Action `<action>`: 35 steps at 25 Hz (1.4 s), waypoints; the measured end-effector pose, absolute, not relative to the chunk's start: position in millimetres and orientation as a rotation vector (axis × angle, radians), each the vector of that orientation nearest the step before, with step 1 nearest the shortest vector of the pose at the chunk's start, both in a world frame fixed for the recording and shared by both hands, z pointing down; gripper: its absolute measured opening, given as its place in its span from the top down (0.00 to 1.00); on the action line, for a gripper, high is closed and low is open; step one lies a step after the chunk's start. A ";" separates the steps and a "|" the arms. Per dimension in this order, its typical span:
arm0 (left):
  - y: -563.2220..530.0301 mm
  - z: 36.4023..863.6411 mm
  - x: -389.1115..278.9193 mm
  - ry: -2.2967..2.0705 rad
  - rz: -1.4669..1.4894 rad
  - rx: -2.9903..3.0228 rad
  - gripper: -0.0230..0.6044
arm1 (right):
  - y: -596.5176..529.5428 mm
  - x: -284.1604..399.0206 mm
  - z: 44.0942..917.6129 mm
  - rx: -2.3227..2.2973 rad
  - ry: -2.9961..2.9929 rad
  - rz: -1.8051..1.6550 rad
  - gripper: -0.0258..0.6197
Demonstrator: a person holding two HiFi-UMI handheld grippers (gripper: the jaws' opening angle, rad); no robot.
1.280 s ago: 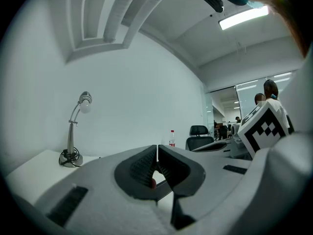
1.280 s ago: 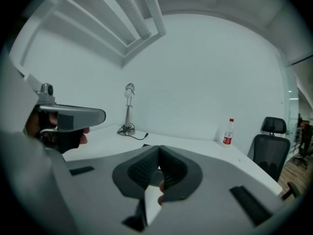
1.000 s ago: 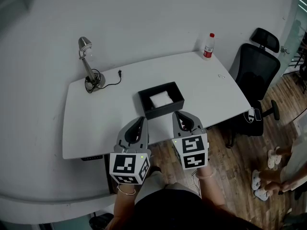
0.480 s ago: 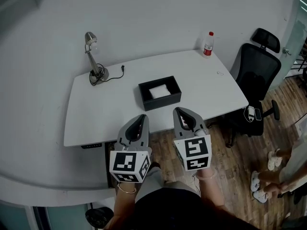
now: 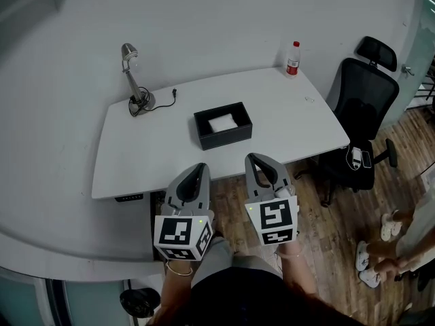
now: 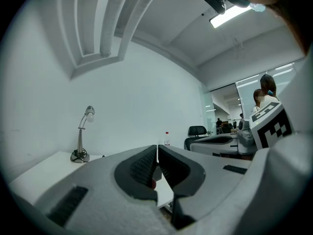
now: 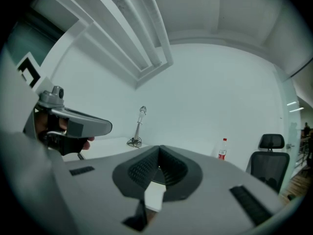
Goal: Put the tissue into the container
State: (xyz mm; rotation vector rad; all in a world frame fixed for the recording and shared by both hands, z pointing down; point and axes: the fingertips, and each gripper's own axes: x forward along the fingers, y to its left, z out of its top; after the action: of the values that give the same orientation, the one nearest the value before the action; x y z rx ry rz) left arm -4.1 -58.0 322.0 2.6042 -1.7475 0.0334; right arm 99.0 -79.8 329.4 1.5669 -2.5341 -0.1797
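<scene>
I am holding both grippers level, side by side, off the near edge of the table [image 5: 156,158] and above the floor [image 5: 329,233]. The left gripper [image 5: 198,170] is showing its jaws pressed together down to a hairline slit, with nothing between them. The right gripper [image 5: 254,160] is likewise sitting with its jaws pressed together and pinching nothing. The tissue [image 5: 223,123] is lying as a white fold inside the container [image 5: 229,140], a black open box standing near the middle of the table, well apart from both grippers. I am seeing a lamp [image 5: 131,73] standing at the far left corner with its cord [image 5: 168,98] trailing beside its base, and a bottle [image 5: 293,58] with a red label standing upright at the far right corner. A black chair [image 5: 363,111] is sitting just beside the right end of the table. Both grippers are pointing toward the table and the white wall behind it.
</scene>
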 end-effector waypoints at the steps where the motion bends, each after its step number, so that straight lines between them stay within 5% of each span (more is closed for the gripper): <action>1: -56.1 322.4 -2.4 -1.746 0.037 2.605 0.92 | -77.9 100.6 328.7 1.570 -2.540 -0.178 0.93; 35: -17.9 323.8 -51.4 -1.698 0.037 2.616 0.92 | -22.2 44.6 310.1 1.570 -2.582 -0.156 0.93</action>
State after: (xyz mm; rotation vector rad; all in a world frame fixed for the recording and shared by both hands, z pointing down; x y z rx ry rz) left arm -51.4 -17.9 323.8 2.6160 -1.6980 0.0369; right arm 44.6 -22.2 310.1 1.5704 -2.5817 -0.1560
